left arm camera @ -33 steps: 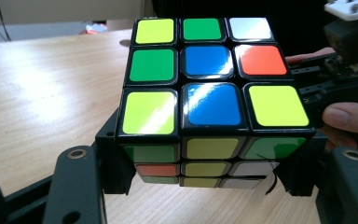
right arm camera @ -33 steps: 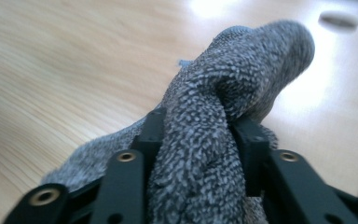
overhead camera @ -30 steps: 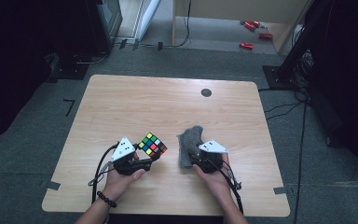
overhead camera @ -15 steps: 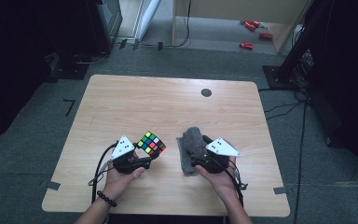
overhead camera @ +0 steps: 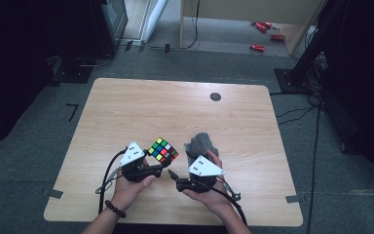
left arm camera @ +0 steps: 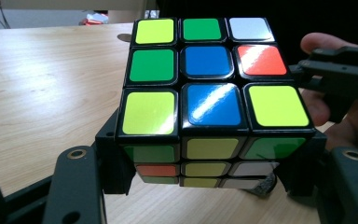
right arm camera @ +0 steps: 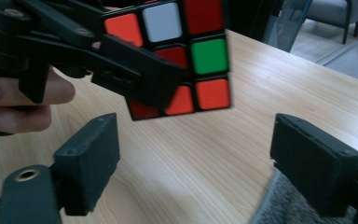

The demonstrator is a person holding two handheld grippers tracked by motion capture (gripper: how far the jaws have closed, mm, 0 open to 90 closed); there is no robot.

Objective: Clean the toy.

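Left tongs (overhead camera: 161, 170) are clamped on the cube (overhead camera: 163, 149), held just above the surface (overhead camera: 126, 112). Right tongs (overhead camera: 174, 178) have just been opening, nothing between them, grey cloth (overhead camera: 200, 143) beside. Next up, I'd guess: closing on the cube's free side to twist it

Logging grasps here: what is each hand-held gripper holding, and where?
Left hand-held gripper clamps the Rubik's cube by opposite side faces; the right hand-held gripper is open, holding nothing.
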